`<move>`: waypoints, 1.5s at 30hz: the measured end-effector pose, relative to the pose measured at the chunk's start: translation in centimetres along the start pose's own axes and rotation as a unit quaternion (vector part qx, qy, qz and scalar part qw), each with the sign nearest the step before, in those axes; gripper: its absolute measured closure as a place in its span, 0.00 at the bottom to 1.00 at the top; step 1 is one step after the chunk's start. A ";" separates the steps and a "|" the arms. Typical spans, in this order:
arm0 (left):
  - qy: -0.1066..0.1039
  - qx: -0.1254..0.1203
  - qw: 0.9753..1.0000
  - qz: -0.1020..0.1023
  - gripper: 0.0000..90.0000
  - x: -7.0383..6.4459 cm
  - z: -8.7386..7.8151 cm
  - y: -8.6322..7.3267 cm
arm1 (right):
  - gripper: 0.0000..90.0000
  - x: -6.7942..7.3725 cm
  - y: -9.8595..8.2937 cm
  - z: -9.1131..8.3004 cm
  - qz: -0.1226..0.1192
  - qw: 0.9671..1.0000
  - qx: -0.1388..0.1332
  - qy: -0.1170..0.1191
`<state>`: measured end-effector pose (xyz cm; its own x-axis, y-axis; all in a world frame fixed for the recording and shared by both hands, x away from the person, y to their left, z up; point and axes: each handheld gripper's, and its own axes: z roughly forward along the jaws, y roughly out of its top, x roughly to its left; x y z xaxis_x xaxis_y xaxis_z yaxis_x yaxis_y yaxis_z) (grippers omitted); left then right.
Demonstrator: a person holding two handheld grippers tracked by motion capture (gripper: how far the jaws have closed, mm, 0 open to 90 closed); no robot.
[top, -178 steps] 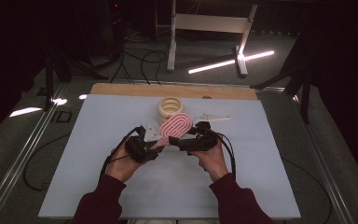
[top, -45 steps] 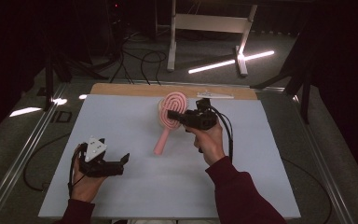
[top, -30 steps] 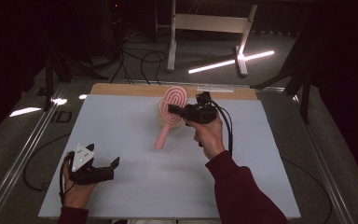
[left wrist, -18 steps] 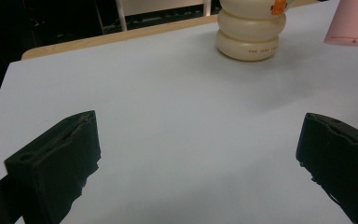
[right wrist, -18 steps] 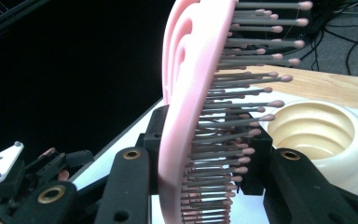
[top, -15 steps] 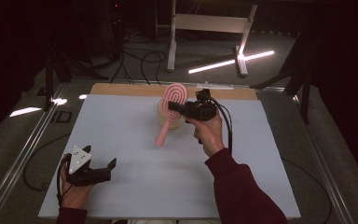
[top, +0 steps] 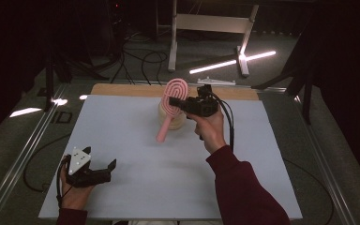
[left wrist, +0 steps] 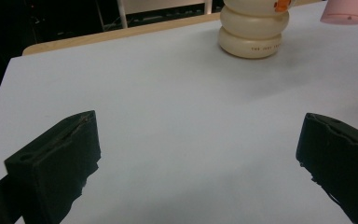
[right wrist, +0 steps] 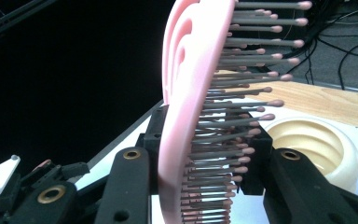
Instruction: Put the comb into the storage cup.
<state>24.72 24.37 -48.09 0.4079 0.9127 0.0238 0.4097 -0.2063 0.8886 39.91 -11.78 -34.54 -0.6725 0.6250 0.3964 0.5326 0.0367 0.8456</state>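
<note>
The room is dark. A big pale table [top: 122, 140] has a wooden edge [top: 122, 90] at the far side. Black cables [top: 140, 58] lie on the grey floor. A white stand [top: 206, 28], maybe a frame, sits beside a bright light bar [top: 229, 63].

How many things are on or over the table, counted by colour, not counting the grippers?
Pink: 1, the hairbrush
Cream: 1, the ribbed holder
Total: 2
</note>
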 end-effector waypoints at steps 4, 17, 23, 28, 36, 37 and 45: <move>0.000 0.000 1.000 -0.001 0.00 0.0 0.0 0.0 | 0.71 0.2 0.4 0.1 -0.008 1.000 0.003 -0.005; 0.002 -0.003 1.000 -0.003 0.00 0.1 -0.3 0.0 | 0.71 0.1 1.3 0.5 -0.021 1.000 0.000 -0.016; 0.000 -0.004 1.000 -0.006 0.00 0.1 -0.3 0.0 | 0.71 0.0 1.8 0.5 -0.020 0.999 -0.005 -0.025; -0.001 -0.003 1.000 -0.006 0.00 0.1 -0.3 0.0 | 0.71 -0.3 2.4 0.6 -0.020 0.999 -0.009 -0.035; -0.003 -0.004 1.000 -0.008 0.00 0.0 -0.3 0.0 | 0.71 -0.7 3.1 0.5 -0.023 0.999 -0.017 -0.045; -0.003 -0.004 1.000 -0.008 0.00 0.0 -0.3 0.0 | 0.71 -0.7 3.1 0.5 -0.023 0.999 -0.017 -0.045; -0.004 -0.004 1.000 -0.010 0.00 0.1 -0.3 0.0 | 0.71 -1.3 3.5 0.4 -0.017 0.998 -0.021 -0.055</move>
<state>24.47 24.57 -47.94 0.4055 0.9141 0.0030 0.4106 -0.1851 0.8928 42.86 -12.08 -32.22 -0.6281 0.7057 0.3280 0.4867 0.0275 0.8731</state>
